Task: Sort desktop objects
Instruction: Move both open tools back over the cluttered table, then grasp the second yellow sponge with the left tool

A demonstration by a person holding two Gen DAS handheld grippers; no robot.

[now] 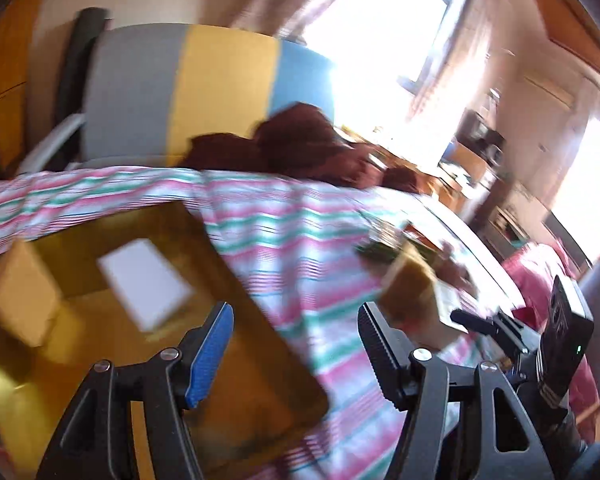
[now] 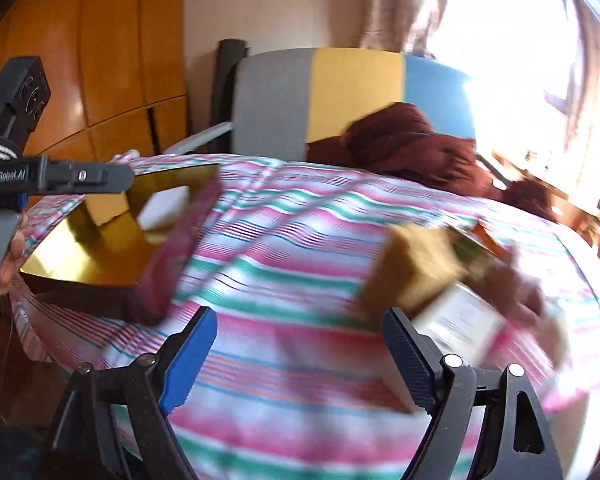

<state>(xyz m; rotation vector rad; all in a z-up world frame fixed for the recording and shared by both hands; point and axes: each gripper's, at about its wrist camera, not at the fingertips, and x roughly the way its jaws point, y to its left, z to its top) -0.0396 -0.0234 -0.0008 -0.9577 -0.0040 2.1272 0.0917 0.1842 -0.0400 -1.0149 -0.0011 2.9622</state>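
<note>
Left gripper [image 1: 296, 354] fingers wide, empty, above gold tray [image 1: 260, 360]. Right gripper [image 2: 300, 354] wide, empty; blurred boxes [image 2: 416, 268] beyond its right finger. "GenRobot.AI" legible on left device [image 2: 8, 178].

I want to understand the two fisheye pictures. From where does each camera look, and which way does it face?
Left wrist: sits behind the open left gripper, looks down over the shiny gold rectangular tray; the right gripper's body shows far right.
Right wrist: sits behind the open right gripper, looks across the pink, green and white striped cloth; the left gripper's body and some fingers show far left.
Shared: tray, cloth, grey-yellow-blue chair.
</note>
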